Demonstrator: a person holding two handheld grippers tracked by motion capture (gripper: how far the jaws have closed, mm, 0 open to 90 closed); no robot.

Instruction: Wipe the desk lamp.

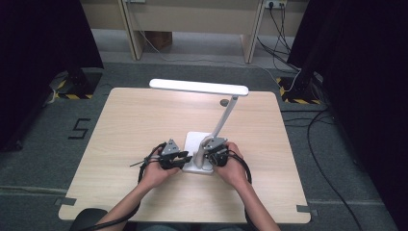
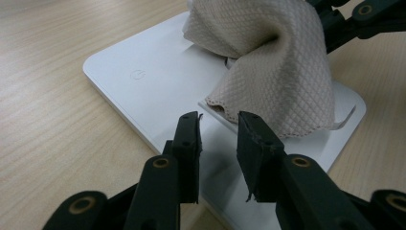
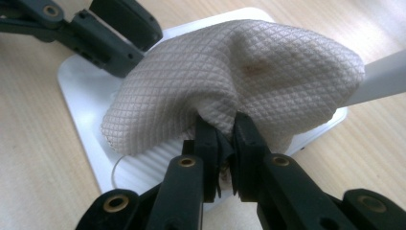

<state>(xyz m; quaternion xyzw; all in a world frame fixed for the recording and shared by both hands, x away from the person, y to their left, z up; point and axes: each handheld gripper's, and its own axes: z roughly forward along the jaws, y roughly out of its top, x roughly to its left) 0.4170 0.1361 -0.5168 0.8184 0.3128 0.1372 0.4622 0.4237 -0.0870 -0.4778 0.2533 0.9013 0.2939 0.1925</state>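
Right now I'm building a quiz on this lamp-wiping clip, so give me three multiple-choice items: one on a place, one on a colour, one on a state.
1. Where does the cloth lie?
A. on the lamp base
B. over the lamp head
C. on the floor

2. What colour is the desk lamp?
A. black
B. white
C. red

3. How do the jaws of the left gripper stand?
A. shut on the cloth
B. shut on the lamp's stem
C. apart, with nothing between them

Answers:
1. A, since both gripper views show the cloth draped on the flat white base.
2. B, since its head, stem and base all show white in the high view.
3. C, since the left gripper view shows a gap between its pads, while the right gripper pinches the cloth.
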